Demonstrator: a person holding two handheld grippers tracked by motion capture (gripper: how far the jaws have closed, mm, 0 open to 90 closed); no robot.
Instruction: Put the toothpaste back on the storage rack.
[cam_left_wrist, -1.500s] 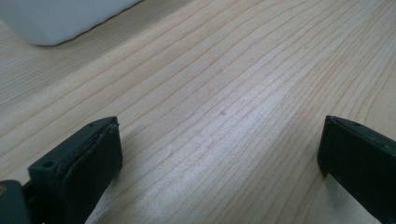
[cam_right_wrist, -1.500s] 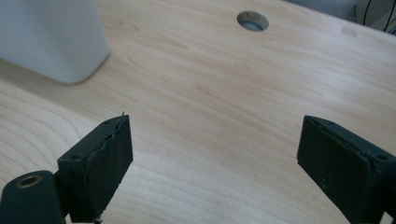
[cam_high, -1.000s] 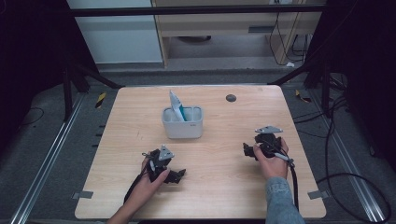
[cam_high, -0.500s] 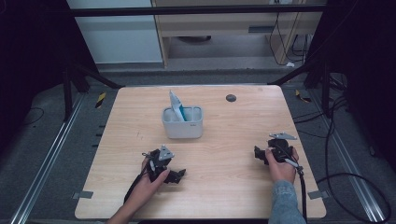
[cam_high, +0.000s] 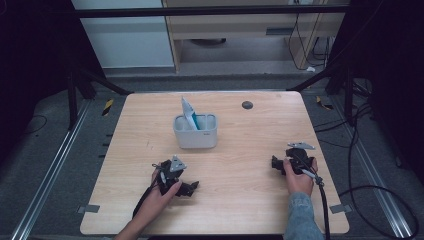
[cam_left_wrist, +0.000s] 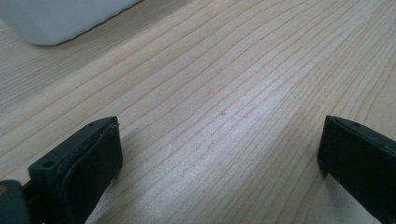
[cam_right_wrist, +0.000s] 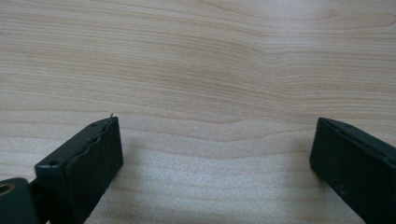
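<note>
A white two-compartment holder (cam_high: 196, 131) stands near the middle of the wooden table (cam_high: 250, 135), with a white-and-blue tube (cam_high: 189, 114) leaning in its left compartment. My left gripper (cam_high: 191, 187) rests on the table at the front left, held by a hand, open and empty (cam_left_wrist: 219, 154); a corner of the white holder (cam_left_wrist: 60, 21) lies ahead of it. My right gripper (cam_high: 275, 164) rests at the front right, also open, with bare wood between its jaws (cam_right_wrist: 215, 154).
A small dark round spot (cam_high: 247, 105) marks the table's far right part. Black cables (cam_high: 325, 205) trail from the right gripper off the front edge. Metal rails and dark frame legs flank the table.
My right gripper has moved to the right and slightly toward the front edge. The left gripper and the holder have stayed put.
</note>
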